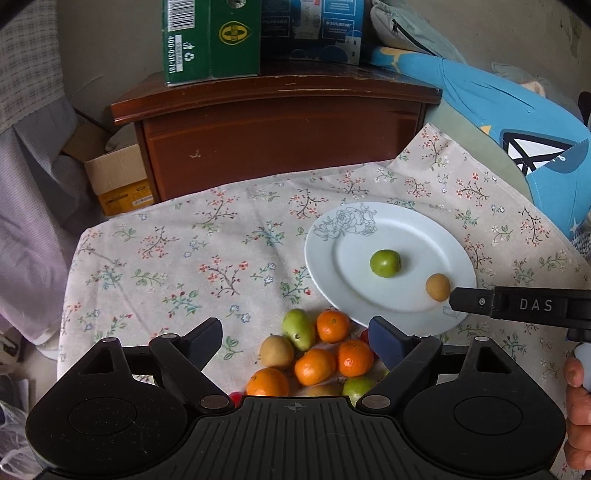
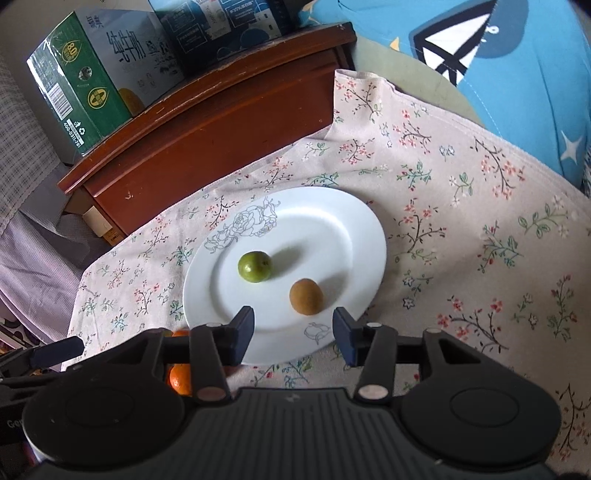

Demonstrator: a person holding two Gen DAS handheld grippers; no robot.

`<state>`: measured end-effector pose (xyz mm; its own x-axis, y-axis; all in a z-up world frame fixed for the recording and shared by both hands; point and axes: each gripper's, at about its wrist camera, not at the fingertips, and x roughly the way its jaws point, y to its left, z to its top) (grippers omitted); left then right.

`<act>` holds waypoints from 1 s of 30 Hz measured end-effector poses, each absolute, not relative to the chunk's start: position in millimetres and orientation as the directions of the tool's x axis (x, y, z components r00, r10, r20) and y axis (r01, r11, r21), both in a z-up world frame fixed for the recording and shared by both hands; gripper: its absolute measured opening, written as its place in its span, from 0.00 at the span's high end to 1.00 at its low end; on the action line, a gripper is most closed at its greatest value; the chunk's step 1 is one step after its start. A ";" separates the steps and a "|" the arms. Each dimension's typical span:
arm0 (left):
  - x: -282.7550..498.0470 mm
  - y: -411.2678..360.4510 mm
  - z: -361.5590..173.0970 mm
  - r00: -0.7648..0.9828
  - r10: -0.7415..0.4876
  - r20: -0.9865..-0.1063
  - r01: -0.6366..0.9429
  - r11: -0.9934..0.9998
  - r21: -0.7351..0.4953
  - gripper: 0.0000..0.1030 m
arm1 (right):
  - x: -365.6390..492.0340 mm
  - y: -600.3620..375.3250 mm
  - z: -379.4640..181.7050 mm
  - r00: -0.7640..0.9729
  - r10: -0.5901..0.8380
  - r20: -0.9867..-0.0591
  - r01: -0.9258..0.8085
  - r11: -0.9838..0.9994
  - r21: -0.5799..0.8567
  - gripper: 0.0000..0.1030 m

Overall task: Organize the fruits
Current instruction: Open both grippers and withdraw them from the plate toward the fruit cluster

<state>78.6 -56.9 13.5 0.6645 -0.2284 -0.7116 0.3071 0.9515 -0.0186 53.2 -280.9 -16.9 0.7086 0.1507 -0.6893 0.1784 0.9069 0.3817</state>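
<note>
A white plate (image 1: 343,254) (image 2: 332,221) lies on the floral cloth and holds a small green fruit (image 1: 385,262) (image 2: 255,266) and a brown kiwi (image 1: 438,287) (image 2: 306,296). My right gripper (image 2: 293,330) is open and empty, just short of the kiwi over the plate's near rim; one of its fingers (image 1: 469,301) shows in the left wrist view beside the kiwi. My left gripper (image 1: 295,341) is open and empty above a pile of several oranges (image 1: 315,366), a green pear (image 1: 298,328) and a yellowish pear (image 1: 276,351), left of the plate.
A dark wooden cabinet (image 1: 273,125) stands behind the table with a green carton (image 1: 210,37) and a blue box (image 1: 314,29) on top. A blue cushion (image 1: 517,122) lies at the right. A cardboard box (image 1: 118,177) sits on the floor at the left.
</note>
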 end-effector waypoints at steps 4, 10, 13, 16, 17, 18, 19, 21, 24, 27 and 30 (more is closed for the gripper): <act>67.4 -41.7 15.0 0.667 -0.224 -0.711 0.281 0.959 -0.039 0.12 | 38.4 -271.6 -19.7 0.699 0.164 -0.696 0.163 0.911 0.379 0.53; 52.1 -30.5 11.6 0.650 -0.217 -0.728 0.264 0.963 -0.051 0.12 | 21.0 -254.9 -23.4 0.686 0.180 -0.705 0.118 0.928 0.352 0.53; 43.0 -29.0 8.9 0.643 -0.209 -0.737 0.268 0.963 -0.040 0.12 | 13.8 -247.3 -23.6 0.684 0.183 -0.706 0.092 0.939 0.333 0.53; 34.1 -28.0 3.4 0.623 -0.212 -0.753 0.274 0.961 -0.044 0.12 | 9.5 -241.5 -25.4 0.672 0.194 -0.715 0.071 0.944 0.322 0.53; 31.4 -28.2 1.1 0.616 -0.213 -0.759 0.278 0.960 -0.043 0.12 | 8.7 -240.1 -26.2 0.667 0.195 -0.719 0.067 0.945 0.319 0.53; 29.1 -29.0 -0.9 0.610 -0.213 -0.763 0.282 0.958 -0.042 0.12 | 7.6 -238.2 -27.1 0.664 0.193 -0.723 0.064 0.948 0.312 0.53; 26.5 -30.3 -3.5 0.603 -0.213 -0.769 0.287 0.957 -0.039 0.12 | 7.1 -236.7 -27.7 0.661 0.189 -0.727 0.062 0.951 0.303 0.53; 22.1 -32.2 -8.6 0.591 -0.215 -0.777 0.298 0.954 -0.037 0.12 | 6.3 -234.5 -28.6 0.659 0.184 -0.729 0.054 0.956 0.290 0.53; 18.8 -36.8 -16.6 0.577 -0.212 -0.789 0.309 0.951 -0.029 0.12 | 8.8 -232.2 -32.0 0.646 0.193 -0.738 0.041 0.957 0.286 0.53; 17.4 -41.0 -21.5 0.580 -0.212 -0.786 0.318 0.948 -0.022 0.12 | 10.0 -231.3 -34.2 0.658 0.196 -0.727 0.032 0.957 0.287 0.53; 17.1 -42.9 -23.7 0.592 -0.229 -0.772 0.321 0.947 -0.035 0.12 | 12.5 -231.2 -34.6 0.672 0.202 -0.713 0.027 0.955 0.296 0.53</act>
<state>17.1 -42.9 -23.7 0.5922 -0.2292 -0.7725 0.3206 0.9466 -0.0351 12.5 -231.2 -34.6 0.6720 0.2015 -0.7126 0.0274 0.9548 0.2959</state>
